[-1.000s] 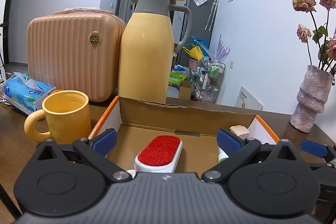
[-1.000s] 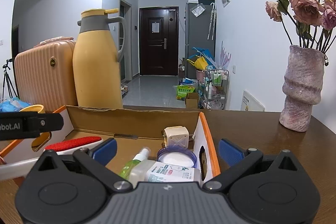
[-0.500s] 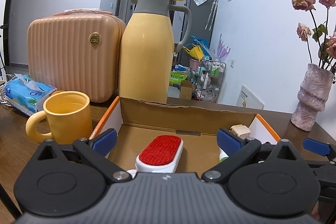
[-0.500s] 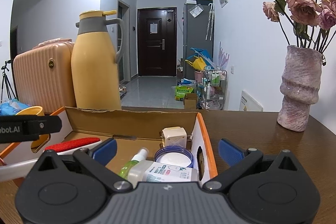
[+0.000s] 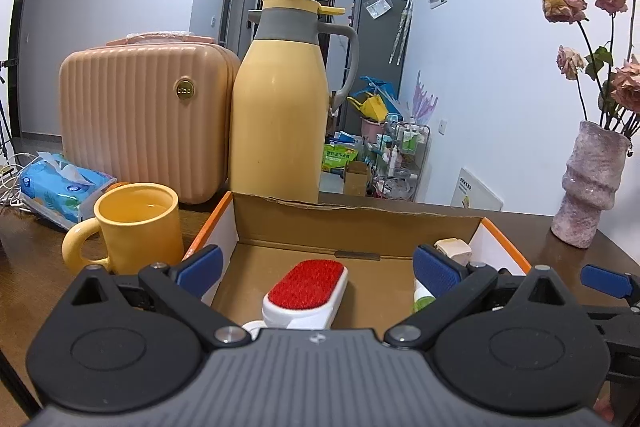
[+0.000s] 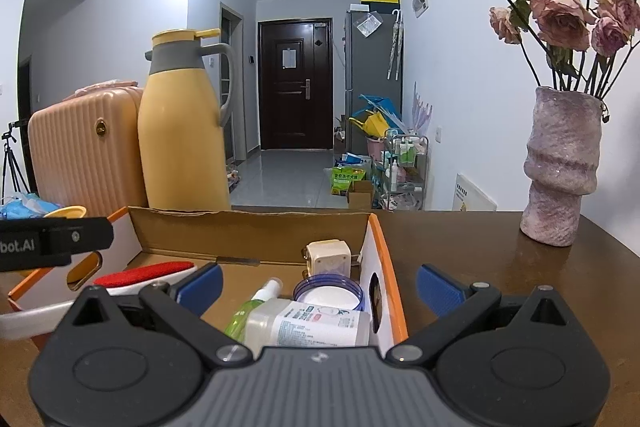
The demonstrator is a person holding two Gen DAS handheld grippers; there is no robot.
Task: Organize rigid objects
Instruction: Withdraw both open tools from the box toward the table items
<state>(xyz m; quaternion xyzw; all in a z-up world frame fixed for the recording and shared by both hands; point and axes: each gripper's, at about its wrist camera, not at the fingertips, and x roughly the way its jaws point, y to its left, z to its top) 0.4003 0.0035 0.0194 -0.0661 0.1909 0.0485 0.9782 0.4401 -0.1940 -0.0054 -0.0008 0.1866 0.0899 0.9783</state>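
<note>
Both tongs are spread and hold nothing: the left gripper (image 5: 316,269) hangs over the near edge of the cardboard box (image 5: 360,223), the right gripper (image 6: 318,285) over its right end. The red brush (image 5: 306,285), bottle (image 6: 308,321), round tin (image 6: 328,293) and plug (image 6: 328,257) already lie inside; the sorting looks nearly done, unless the yellow mug (image 5: 134,223), left of the box, belongs.

Home interior, hallway front door (image 6: 295,83), fridge (image 6: 374,75), suitcase (image 5: 144,115), flower vase (image 6: 560,167)

Left gripper (image 5: 316,269) jaws wide apart, empty; right gripper (image 6: 318,287) likewise.
</note>
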